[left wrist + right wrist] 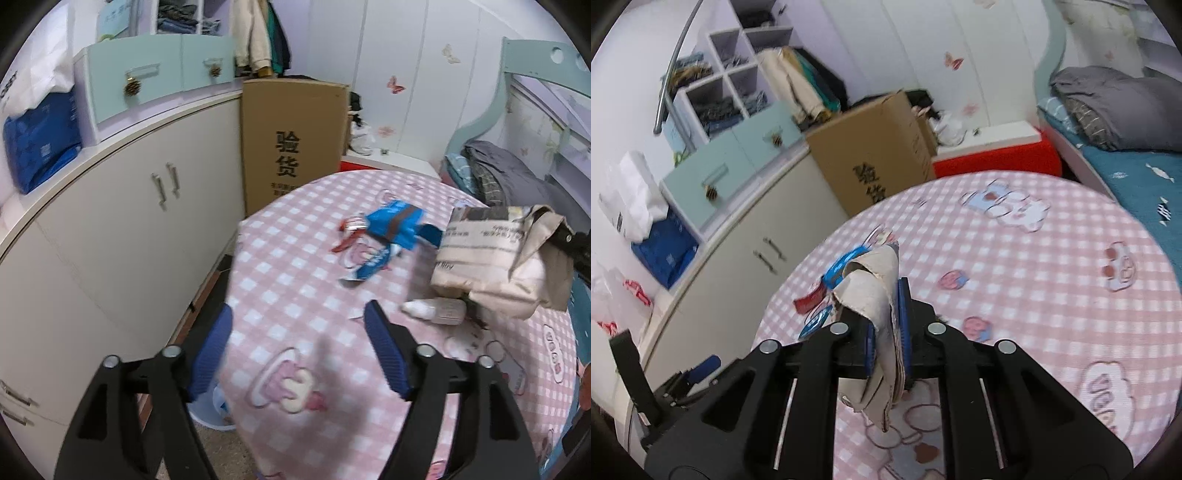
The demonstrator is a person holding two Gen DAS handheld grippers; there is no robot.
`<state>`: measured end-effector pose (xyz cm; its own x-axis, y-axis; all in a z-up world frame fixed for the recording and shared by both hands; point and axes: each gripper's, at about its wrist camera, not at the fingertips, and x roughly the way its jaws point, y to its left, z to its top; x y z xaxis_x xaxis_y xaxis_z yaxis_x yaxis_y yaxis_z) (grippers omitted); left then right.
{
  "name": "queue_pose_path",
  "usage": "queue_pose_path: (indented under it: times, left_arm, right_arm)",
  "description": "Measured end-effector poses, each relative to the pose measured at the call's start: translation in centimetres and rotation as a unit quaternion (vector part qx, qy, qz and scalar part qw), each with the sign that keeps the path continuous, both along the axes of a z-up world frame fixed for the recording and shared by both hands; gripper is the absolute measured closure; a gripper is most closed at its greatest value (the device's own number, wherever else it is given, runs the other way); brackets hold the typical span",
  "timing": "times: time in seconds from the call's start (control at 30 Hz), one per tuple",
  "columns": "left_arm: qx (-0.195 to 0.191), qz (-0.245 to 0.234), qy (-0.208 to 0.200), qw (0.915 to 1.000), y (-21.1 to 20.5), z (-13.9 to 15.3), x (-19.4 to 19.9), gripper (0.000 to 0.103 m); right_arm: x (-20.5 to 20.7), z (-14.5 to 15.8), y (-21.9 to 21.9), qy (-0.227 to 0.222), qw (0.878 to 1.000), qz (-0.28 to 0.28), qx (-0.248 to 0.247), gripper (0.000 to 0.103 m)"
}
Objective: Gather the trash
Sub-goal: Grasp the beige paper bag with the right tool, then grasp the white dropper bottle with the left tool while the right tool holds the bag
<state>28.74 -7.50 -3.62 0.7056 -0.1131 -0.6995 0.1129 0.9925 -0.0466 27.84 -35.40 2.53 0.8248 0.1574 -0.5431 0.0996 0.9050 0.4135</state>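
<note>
My right gripper [886, 317] is shut on a crumpled beige paper bag [877, 295], held just above the round table; the bag also shows in the left wrist view [498, 254], at the right. My left gripper [299, 332] is open and empty over the table's near-left edge. A blue snack wrapper [391, 229] and a small red wrapper [349, 230] lie on the table beyond it. They show partly behind the bag in the right wrist view, the blue wrapper [842, 266] and the red one [809, 299]. A small white bottle [436, 310] lies under the bag.
The table wears a pink checked cloth [295, 280]. White cabinets [122, 229] run along the left, with a cardboard box [291, 144] behind the table. A white bin [214, 410] sits on the floor below the left gripper. A bed [1126, 122] stands at the right.
</note>
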Motion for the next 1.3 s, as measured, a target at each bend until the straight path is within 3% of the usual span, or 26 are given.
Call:
queue_pose_path:
  times: [0.17,0.33,0.57,0.63,0.67,0.77,0.8,0.83,0.87,0.93,1.0,1.1,1.13,1.3]
  left_arm:
    - [-0.009,-0.044,0.005,0.999,-3.3,-0.2,0.3,0.023]
    - [0.006,-0.099,0.026,0.9947,-8.1,-1.6,1.2,0.021]
    - [-0.003,-0.114,0.069,0.9911,-10.9,-4.5,3.2,0.021]
    - [-0.011,-0.105,0.073,0.9917,-10.9,-4.9,3.6,0.027]
    - [-0.01,-0.106,0.07,0.9918,-10.9,-4.9,3.6,0.043]
    - [-0.02,-0.12,0.072,0.9899,-10.9,-5.0,3.6,0.044]
    - [-0.023,-0.122,0.072,0.9897,-10.9,-5.0,3.6,0.044]
    - [-0.022,-0.122,0.07,0.9899,-10.9,-5.0,3.6,0.044]
    - [-0.02,-0.122,0.068,0.9901,-11.0,-5.0,3.6,0.044]
    - [-0.019,-0.124,0.066,0.99,-11.0,-4.9,3.5,0.044]
    - [-0.018,-0.125,0.063,0.99,-11.1,-4.8,3.4,0.044]
    - [-0.01,-0.127,0.055,0.9904,-11.1,-4.5,3.1,0.044]
    - [-0.007,-0.127,0.051,0.9906,-11.1,-4.3,2.9,0.044]
    - [0.003,-0.12,0.036,0.9922,-10.2,-3.7,2.4,0.044]
  right_arm:
    - [-1.8,0.4,-3.5,-0.011,0.998,-0.059,-0.023,0.092]
    - [-2.7,-1.6,-6.4,0.014,0.995,-0.099,-0.023,0.092]
    - [-3.1,-4.9,-8.3,0.053,0.991,-0.12,-0.01,0.092]
    - [-3.2,-5.3,-8.6,0.057,0.991,-0.119,-0.007,0.092]
    - [-3.0,-5.5,-8.7,0.06,0.991,-0.117,-0.008,0.092]
    - [-2.7,-6.2,-8.9,0.074,0.989,-0.125,-0.014,0.086]
    - [-2.3,-6.6,-8.8,0.085,0.989,-0.122,-0.017,0.068]
    - [-2.2,-6.9,-8.9,0.092,0.989,-0.119,-0.018,0.036]
    - [-1.9,-7.3,-8.7,0.096,0.989,-0.112,-0.019,0.026]
    - [-1.3,-7.8,-8.4,0.095,0.991,-0.095,-0.016,0.024]
    - [0.1,-8.7,-7.8,0.123,0.989,-0.075,-0.029,0.021]
    - [1.3,-8.6,-6.4,0.133,0.985,-0.075,-0.082,0.025]
    - [1.5,-8.6,-6.3,0.132,0.985,-0.071,-0.084,0.058]
    - [0.8,-8.3,-6.7,0.122,0.986,-0.087,-0.069,0.067]
